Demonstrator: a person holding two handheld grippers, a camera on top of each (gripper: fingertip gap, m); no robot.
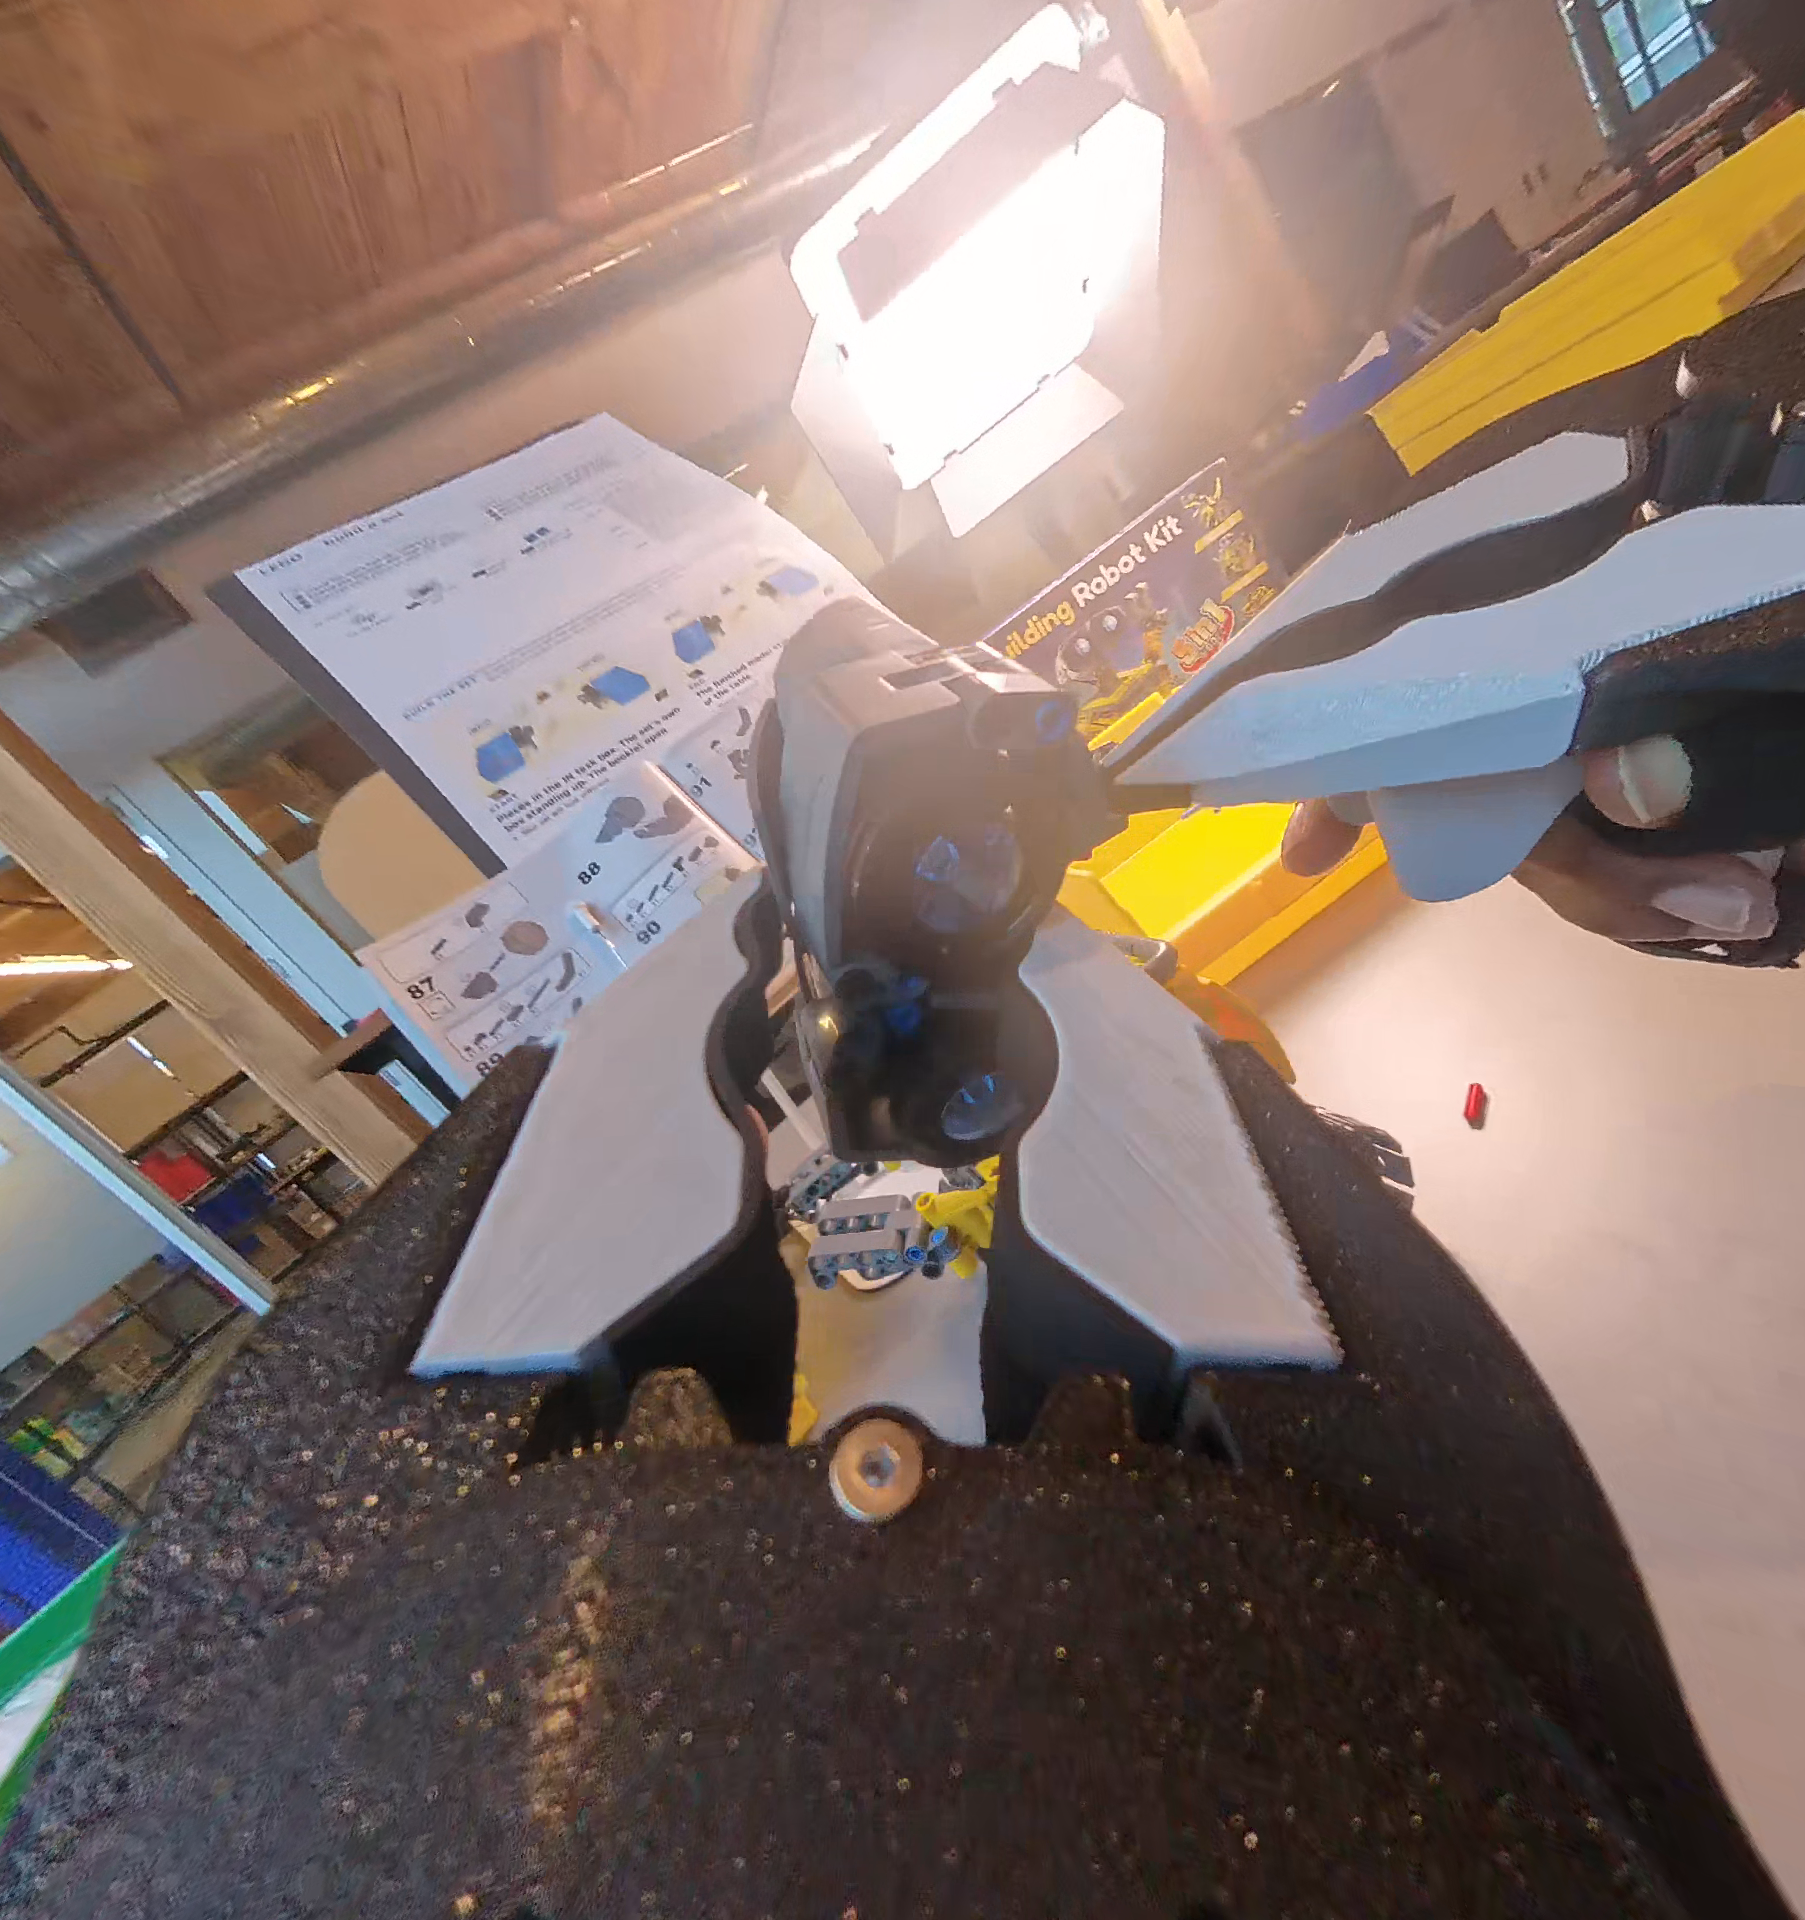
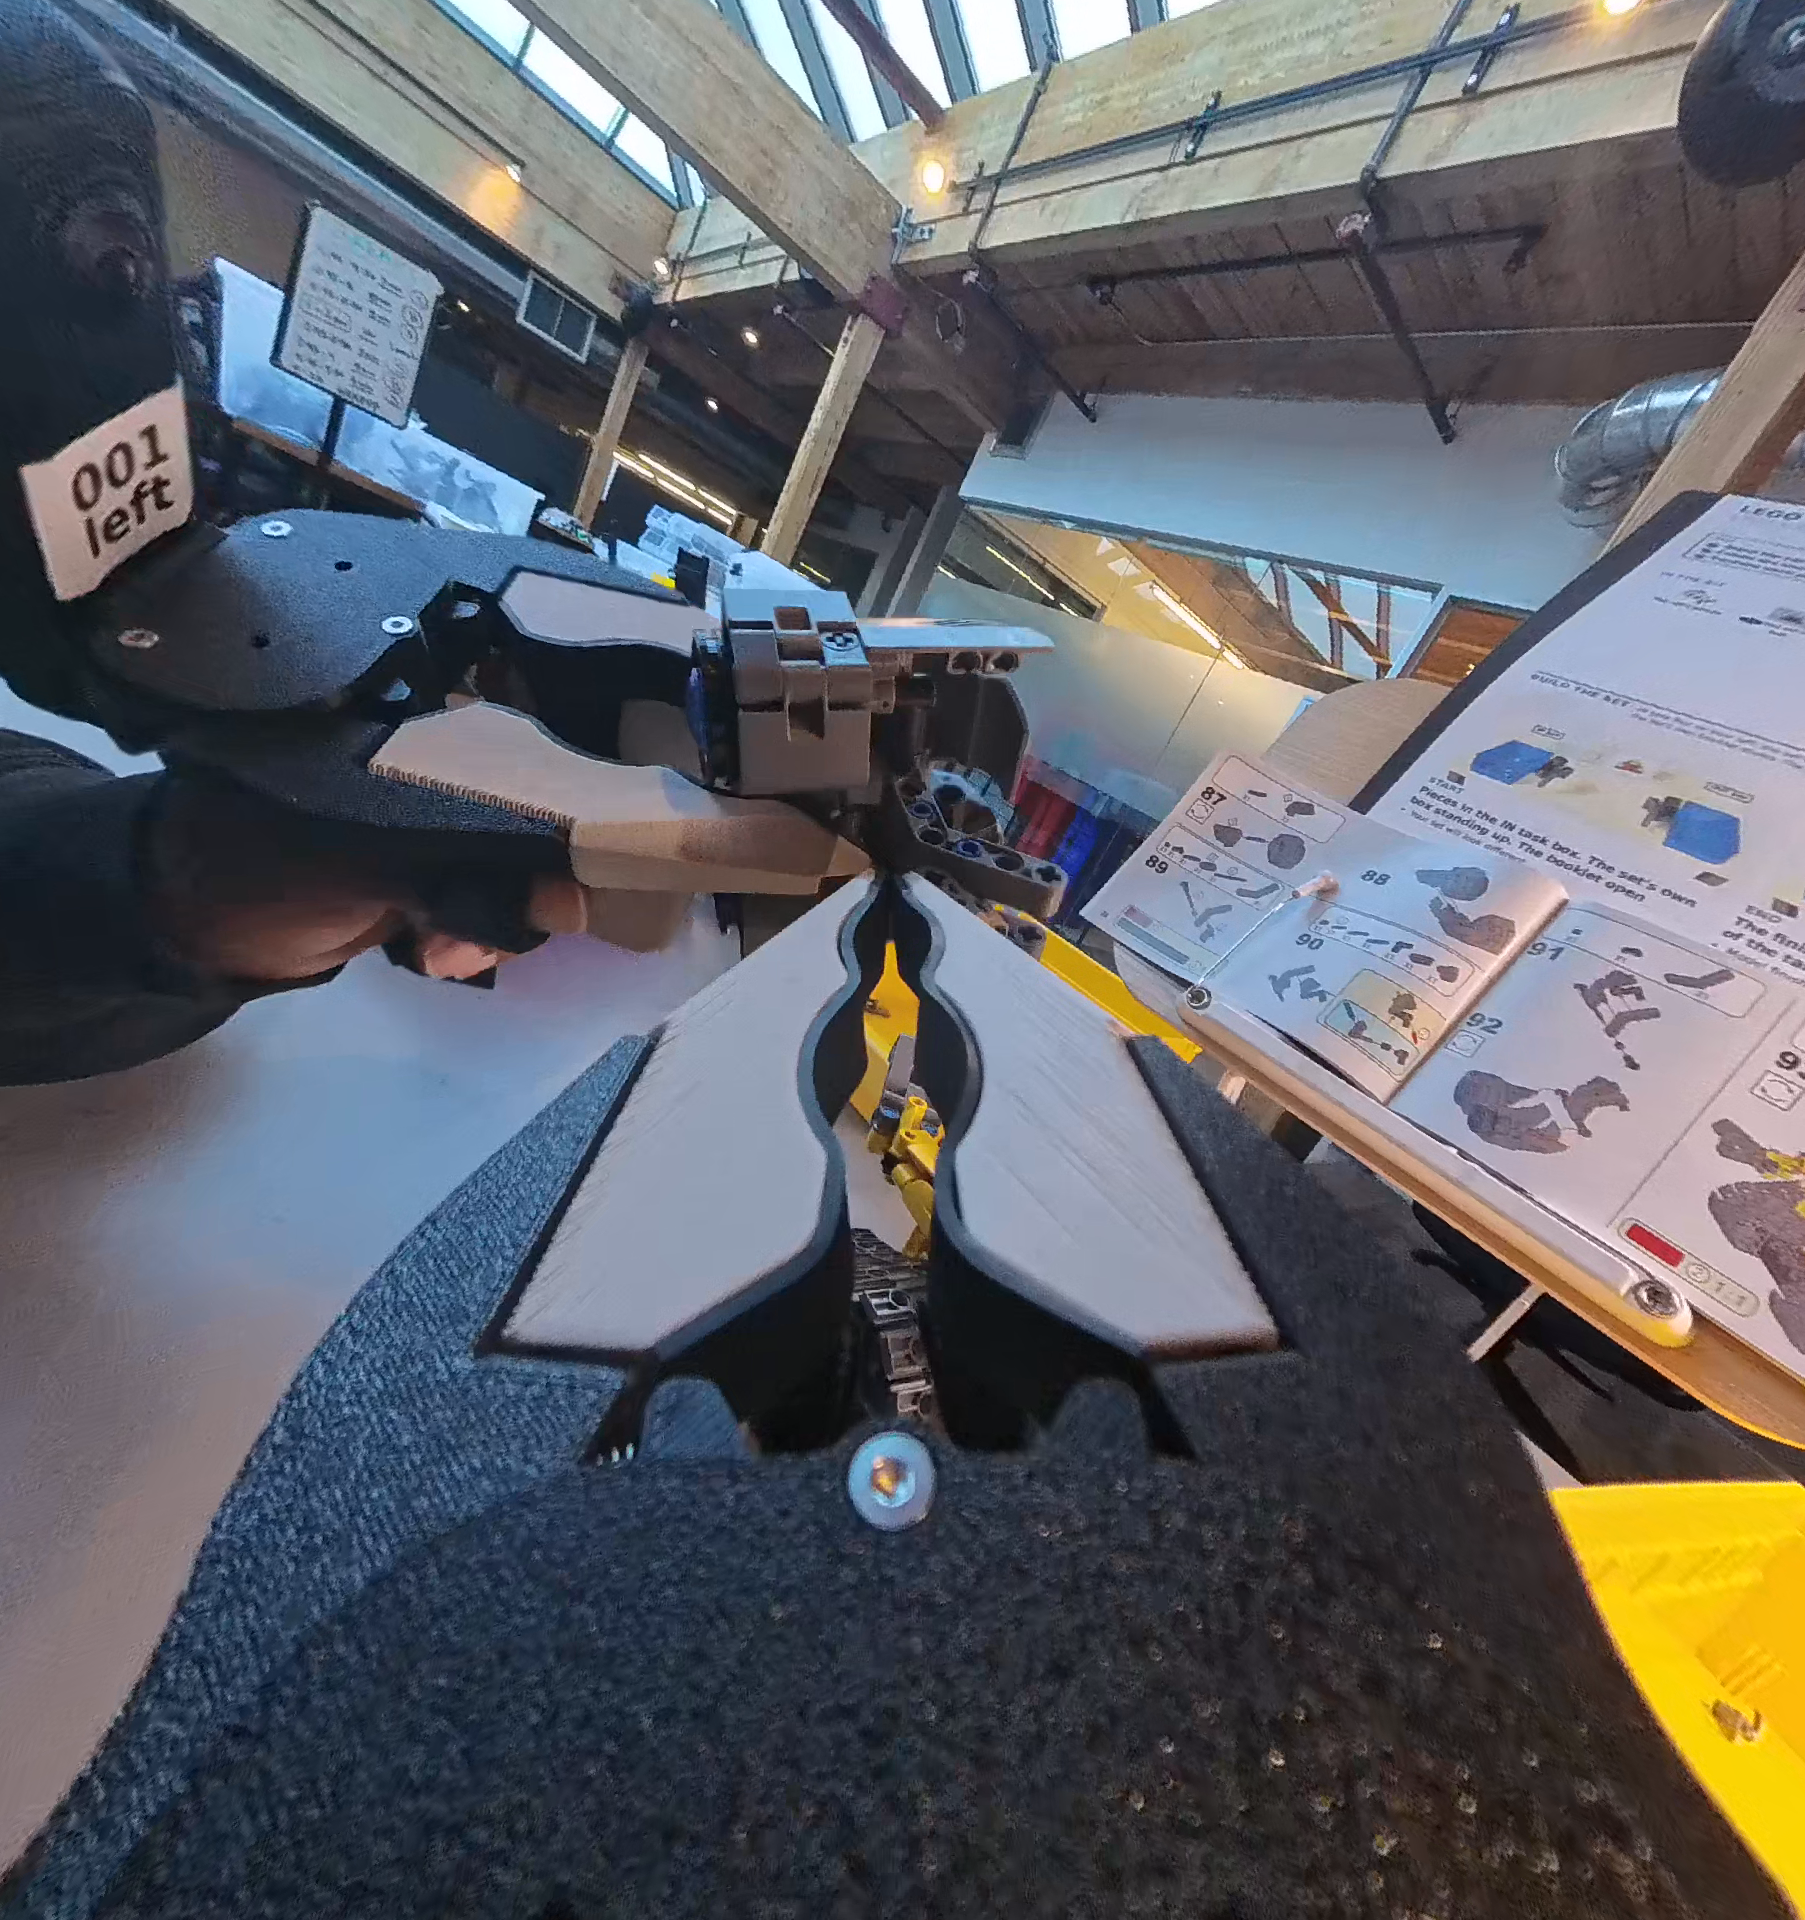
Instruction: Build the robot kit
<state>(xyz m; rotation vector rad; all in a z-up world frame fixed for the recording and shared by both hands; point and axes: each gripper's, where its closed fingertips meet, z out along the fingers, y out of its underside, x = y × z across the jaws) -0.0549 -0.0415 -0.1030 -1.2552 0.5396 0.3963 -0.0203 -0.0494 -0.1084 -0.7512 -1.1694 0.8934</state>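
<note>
Left wrist view: the left gripper, frame centre, clamps a grey brick assembly, lifting it clear of the table; the right gripper enters from the right, its tips meeting the assembly. A red pin lies at right; an instruction booklet stands behind.

Right wrist view: the right gripper has its jaws pressed together at the assembly's underside; whether it pinches a part cannot be told. The booklet crowds the right.
</note>
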